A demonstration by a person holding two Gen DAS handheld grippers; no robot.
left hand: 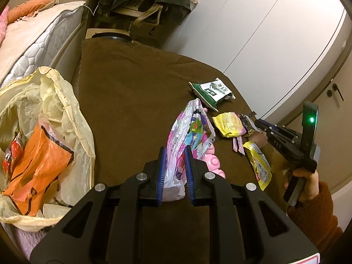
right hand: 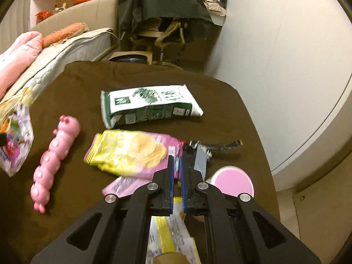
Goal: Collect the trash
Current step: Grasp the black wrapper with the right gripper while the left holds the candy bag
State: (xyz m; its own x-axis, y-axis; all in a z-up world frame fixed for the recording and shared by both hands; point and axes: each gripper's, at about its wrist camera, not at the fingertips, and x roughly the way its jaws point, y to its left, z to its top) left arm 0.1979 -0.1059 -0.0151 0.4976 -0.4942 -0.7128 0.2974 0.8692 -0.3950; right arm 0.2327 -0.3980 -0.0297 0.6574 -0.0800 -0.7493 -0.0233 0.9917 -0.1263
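Note:
My left gripper point(left hand: 175, 151) is shut on a pink and white printed wrapper point(left hand: 189, 132) and holds it above the brown table point(left hand: 132, 92). The same wrapper shows at the left edge of the right wrist view point(right hand: 16, 145). My right gripper point(right hand: 176, 161) is shut on the pink edge of a yellow chip bag point(right hand: 129, 151), also seen in the left wrist view point(left hand: 228, 124). A green and white packet point(right hand: 149, 105) lies behind it. A yellow wrapper point(left hand: 258, 165) lies near the right gripper point(left hand: 259, 124).
A cream plastic bag point(left hand: 50, 114) with orange wrappers inside sits open at the table's left. A pink caterpillar toy point(right hand: 55, 162) and a pink-lidded cup point(right hand: 233, 181) are on the table. A bed point(left hand: 33, 37) is at left, a chair point(right hand: 162, 30) behind, white cupboards right.

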